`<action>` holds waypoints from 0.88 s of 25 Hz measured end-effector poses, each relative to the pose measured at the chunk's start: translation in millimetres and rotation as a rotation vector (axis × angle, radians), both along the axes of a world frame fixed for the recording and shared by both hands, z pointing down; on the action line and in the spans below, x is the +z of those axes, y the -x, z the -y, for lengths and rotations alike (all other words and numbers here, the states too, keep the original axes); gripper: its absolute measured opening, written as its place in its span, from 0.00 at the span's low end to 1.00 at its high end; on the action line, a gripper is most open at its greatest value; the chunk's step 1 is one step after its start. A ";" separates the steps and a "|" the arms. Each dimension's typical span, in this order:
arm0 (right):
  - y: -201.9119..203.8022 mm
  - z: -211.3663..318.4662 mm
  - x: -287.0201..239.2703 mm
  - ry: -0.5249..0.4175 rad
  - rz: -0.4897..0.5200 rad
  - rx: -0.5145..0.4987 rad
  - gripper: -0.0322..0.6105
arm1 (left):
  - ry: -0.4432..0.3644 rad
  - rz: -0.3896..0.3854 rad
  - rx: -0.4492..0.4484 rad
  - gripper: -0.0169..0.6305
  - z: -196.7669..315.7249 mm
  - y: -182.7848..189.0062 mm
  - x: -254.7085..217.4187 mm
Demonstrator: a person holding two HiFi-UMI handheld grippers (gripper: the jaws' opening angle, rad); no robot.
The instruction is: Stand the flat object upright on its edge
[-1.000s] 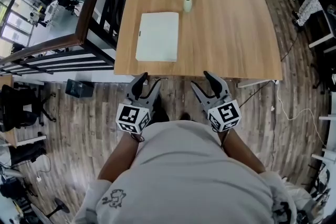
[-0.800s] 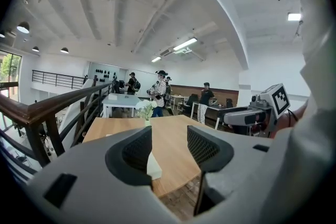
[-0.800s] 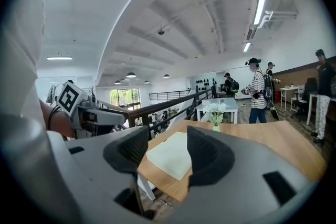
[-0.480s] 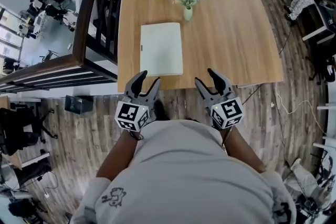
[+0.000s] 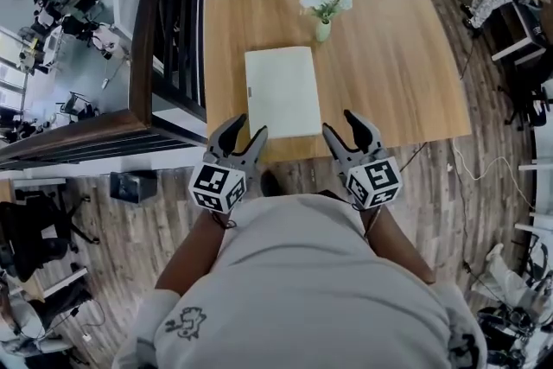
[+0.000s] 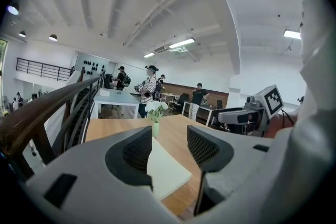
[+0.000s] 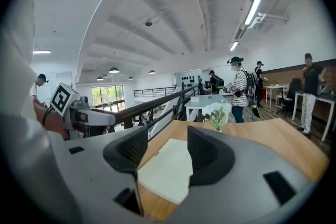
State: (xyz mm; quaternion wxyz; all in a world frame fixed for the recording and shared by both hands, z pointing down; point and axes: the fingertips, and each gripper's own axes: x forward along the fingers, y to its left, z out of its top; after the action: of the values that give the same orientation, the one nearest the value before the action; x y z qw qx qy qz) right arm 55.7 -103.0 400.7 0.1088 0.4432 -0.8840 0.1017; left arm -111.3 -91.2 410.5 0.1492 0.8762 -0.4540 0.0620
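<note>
A wood-plank floor [image 5: 112, 229] fills an open office seen from above, and a dark stair railing [image 5: 147, 22] runs down the left side just beside a square wooden table [image 5: 389, 56]. The person's grey-shirted torso [image 5: 302, 289] covers the lower half of the head view and hides most of both arms. A flat white object [image 5: 282, 91] lies face down on the table, left of centre, its near end close to the table's near edge. The left gripper [image 5: 248, 130] and the right gripper [image 5: 343, 125] hang at that near edge, one on each side of the object's near end, not touching it; both have their jaws spread wide and nothing in them. Each gripper view shows the object [image 6: 165, 170] [image 7: 163, 168] lying beyond the gap, partly hidden by a jaw. A small vase of white flowers [image 5: 325, 9] stands just past the object's far right corner. Several people [image 6: 150, 84] stand beyond the table near a white desk [image 6: 113, 97]. A small mark on the object's left edge is too small to make out.
</note>
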 end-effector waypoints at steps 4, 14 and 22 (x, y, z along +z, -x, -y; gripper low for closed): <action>20.1 12.6 0.1 0.001 -0.003 0.007 0.43 | 0.006 -0.004 0.013 0.34 9.9 18.4 1.2; 38.0 32.4 13.0 0.038 -0.004 -0.002 0.44 | 0.040 -0.013 0.024 0.34 29.5 31.1 18.5; 20.4 69.1 32.8 0.127 0.028 -0.022 0.45 | 0.071 0.007 -0.004 0.34 63.5 20.7 25.5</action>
State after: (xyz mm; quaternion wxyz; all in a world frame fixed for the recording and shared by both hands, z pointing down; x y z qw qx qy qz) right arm 35.3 -172.1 433.4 0.1252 0.4244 -0.8819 0.1625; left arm -132.0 -154.7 435.9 0.1788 0.8691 -0.4540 0.0810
